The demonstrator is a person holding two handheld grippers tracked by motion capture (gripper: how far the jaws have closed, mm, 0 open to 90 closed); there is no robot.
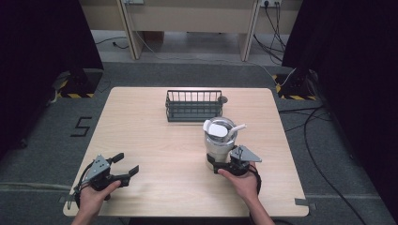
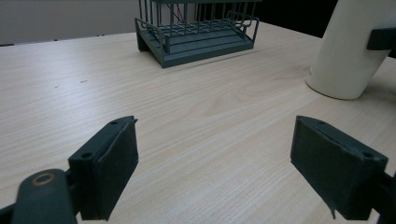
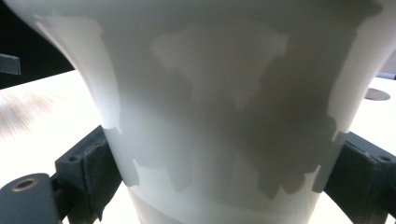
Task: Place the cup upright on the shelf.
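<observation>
We clamp the right gripper (image 1: 225,165) low on the white cup (image 1: 219,140) near the table's (image 1: 141,140) right front edge for steadiness – the left gripper (image 1: 126,167) waits wide open, 2 jaws apart.

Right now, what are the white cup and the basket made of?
The cup looks like glazed ceramic or smooth plastic: its white wall is even and glossy in the right gripper view; I can't tell which. The basket seems coated metal wire: thin dark-green bars with a matte finish.
</observation>
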